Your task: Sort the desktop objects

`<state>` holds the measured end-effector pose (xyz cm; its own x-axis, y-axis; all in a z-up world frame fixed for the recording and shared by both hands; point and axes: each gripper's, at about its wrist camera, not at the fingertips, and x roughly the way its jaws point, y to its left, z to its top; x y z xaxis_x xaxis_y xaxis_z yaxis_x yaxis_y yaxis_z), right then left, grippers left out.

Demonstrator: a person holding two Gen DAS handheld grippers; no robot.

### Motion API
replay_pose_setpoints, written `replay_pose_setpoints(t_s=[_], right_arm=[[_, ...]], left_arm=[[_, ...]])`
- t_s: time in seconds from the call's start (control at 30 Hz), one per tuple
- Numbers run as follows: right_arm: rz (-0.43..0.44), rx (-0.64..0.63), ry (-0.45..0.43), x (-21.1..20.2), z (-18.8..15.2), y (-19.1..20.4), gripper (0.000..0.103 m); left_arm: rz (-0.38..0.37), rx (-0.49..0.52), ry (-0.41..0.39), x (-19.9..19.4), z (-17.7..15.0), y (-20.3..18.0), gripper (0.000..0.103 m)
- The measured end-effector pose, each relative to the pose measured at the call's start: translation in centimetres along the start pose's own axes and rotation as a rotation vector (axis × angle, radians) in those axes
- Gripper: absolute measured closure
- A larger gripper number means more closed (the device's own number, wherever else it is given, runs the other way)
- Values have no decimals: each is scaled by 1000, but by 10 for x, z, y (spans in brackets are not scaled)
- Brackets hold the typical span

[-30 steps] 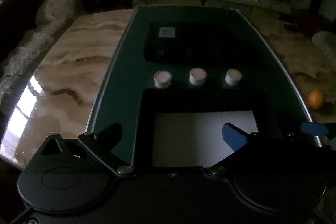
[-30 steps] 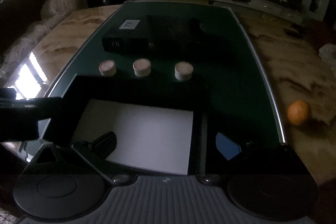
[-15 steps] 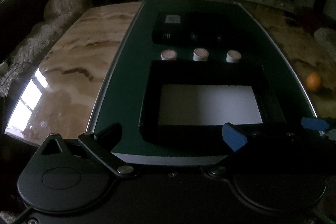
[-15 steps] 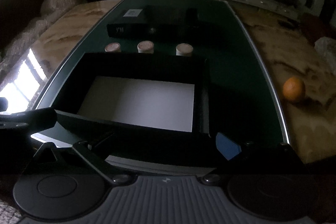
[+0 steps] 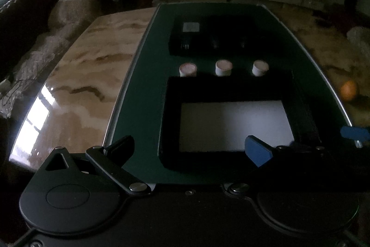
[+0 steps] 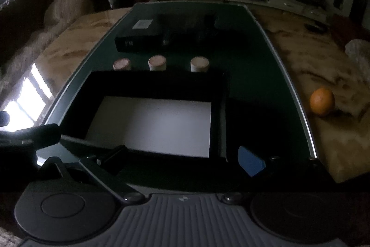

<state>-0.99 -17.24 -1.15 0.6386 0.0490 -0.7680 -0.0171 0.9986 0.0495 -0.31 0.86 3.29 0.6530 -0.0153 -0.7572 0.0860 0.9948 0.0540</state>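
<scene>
Left gripper (image 5: 188, 149) and right gripper (image 6: 182, 160): fingers apart, holding nothing. Black tray (image 5: 172, 112) with white floor sits on the green mat (image 5: 143, 94); three small white cylinders (image 5: 223, 68) line up just behind it.

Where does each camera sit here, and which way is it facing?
Left wrist: on the left gripper, looking forward over the open black tray; its own open fingers show.
Right wrist: on the right gripper, same direction, further right; open fingers show.
Shared: tray, three white cylinders, black box, orange.
</scene>
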Motion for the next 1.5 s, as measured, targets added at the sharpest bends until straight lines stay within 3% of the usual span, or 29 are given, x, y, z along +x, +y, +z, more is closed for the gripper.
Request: replay_pose_setpoints(t_s=[0.53, 0.9, 1.2, 1.3, 1.5], right_arm=[[27, 78, 4, 17, 12, -24, 0], [37, 102, 14, 29, 20, -32, 0], [51, 118, 32, 37, 24, -36, 0], [56, 119, 34, 39, 26, -36, 0], [66, 120, 40, 41, 27, -35, 0]], left_arm=[[-54, 18, 41, 92, 115, 7, 0], [-31, -11, 174, 184, 134, 6, 1], [-42, -50, 246, 223, 137, 11, 12], [-44, -47, 267, 232, 138, 10, 23], [-29, -33, 289, 245, 138, 8, 31]])
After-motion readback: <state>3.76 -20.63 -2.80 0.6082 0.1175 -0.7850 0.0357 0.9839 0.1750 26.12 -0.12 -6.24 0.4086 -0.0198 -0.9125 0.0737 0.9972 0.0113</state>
